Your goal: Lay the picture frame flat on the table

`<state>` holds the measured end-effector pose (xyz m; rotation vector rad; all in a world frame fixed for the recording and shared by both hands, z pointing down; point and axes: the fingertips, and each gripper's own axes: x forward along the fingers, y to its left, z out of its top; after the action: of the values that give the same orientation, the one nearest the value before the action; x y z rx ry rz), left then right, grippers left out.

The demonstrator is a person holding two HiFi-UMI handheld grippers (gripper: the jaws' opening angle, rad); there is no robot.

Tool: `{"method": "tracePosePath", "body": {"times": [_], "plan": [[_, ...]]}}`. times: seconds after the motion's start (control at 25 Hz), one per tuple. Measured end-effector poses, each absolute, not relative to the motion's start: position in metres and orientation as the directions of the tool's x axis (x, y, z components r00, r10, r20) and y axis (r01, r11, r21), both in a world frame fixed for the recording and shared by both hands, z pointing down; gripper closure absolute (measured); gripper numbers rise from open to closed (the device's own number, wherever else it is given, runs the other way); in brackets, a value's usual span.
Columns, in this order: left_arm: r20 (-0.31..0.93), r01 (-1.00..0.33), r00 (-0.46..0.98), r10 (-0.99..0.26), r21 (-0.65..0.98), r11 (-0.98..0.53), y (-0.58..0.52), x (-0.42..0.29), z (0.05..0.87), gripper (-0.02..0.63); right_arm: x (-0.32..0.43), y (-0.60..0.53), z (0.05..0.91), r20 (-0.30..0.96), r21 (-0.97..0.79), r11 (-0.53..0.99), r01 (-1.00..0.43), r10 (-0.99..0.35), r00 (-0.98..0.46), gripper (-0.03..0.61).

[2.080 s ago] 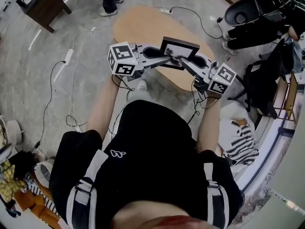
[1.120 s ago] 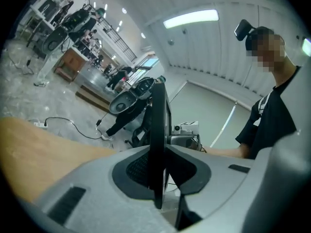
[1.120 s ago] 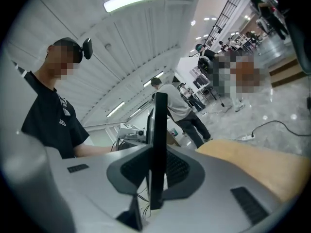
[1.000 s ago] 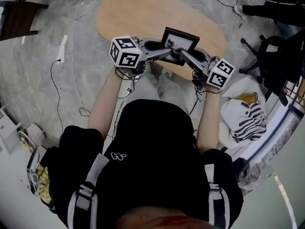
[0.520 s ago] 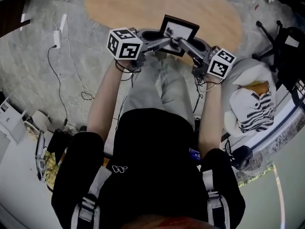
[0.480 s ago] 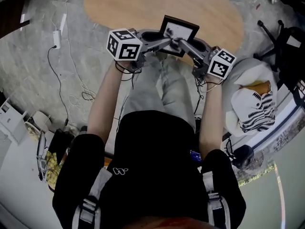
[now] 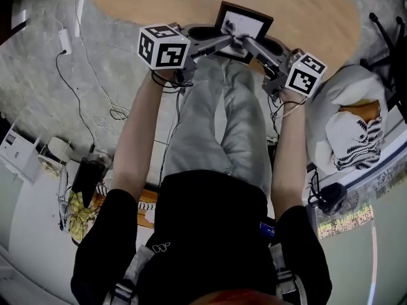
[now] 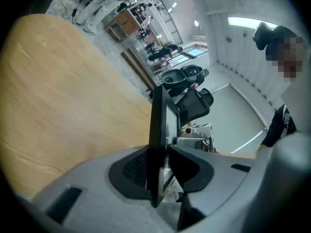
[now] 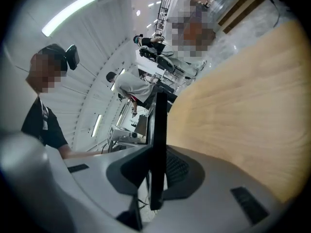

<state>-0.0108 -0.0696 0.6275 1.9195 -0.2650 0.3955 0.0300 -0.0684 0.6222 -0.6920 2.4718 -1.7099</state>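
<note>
The picture frame (image 7: 247, 25), black with a pale inside, hangs tilted over the near edge of the oval wooden table (image 7: 305, 5); whether it touches the top I cannot tell. My left gripper (image 7: 230, 41) reaches its lower edge from the left. Its jaws are opening, and the frame's edge (image 8: 156, 144) stands between them with a thin gap at the right pad. My right gripper (image 7: 245, 42) comes in from the right and is shut on the frame's edge (image 9: 158, 144), with both pads against it.
A pale seat with a striped cloth (image 7: 350, 132) stands at the right. Cables (image 7: 95, 100) and a power strip (image 7: 63, 40) lie on the floor at the left. The person's legs in grey trousers (image 7: 229, 126) are below the grippers. A chair base (image 7: 388, 37) stands beside the table's right end.
The table has slid toward the top of the head view and the person's legs have come into sight. Both grippers stay at the frame's lower edge throughout.
</note>
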Motion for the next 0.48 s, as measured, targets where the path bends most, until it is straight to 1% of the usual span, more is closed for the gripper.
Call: {"method": "tracePosePath", "body": {"times": [0.12,0.2,0.24,0.36,0.48], "plan": [[0.380,-0.349,0.925,0.023,0.871,-0.347,-0.066,-0.022,0.658,0.508,0.020,-0.065,0.650,0.179,-0.927,0.242,-0.286,-0.384,-0.906,0.523],[0.366,-0.335,0.930,0.031,0.879,-0.341,-0.066,-0.032,0.675,0.487,0.015,-0.065,0.664,0.163,-0.935,0.240,-0.263,-0.369,-0.915,0.523],[0.360,-0.331,0.933,0.026,0.881,-0.340,-0.064,-0.037,0.681,0.487,0.014,-0.064,0.669,0.157,-0.937,0.238,-0.256,-0.368,-0.917,0.523],[0.352,-0.341,0.936,-0.022,0.886,-0.314,-0.062,-0.052,0.691,0.471,0.021,-0.065,0.681,0.160,-0.942,0.214,-0.260,-0.397,-0.904,0.523],[0.365,-0.371,0.928,-0.075,0.888,-0.273,-0.061,-0.062,0.696,0.471,0.032,-0.071,0.696,0.214,-0.933,0.175,-0.316,-0.437,-0.874,0.523]]}}
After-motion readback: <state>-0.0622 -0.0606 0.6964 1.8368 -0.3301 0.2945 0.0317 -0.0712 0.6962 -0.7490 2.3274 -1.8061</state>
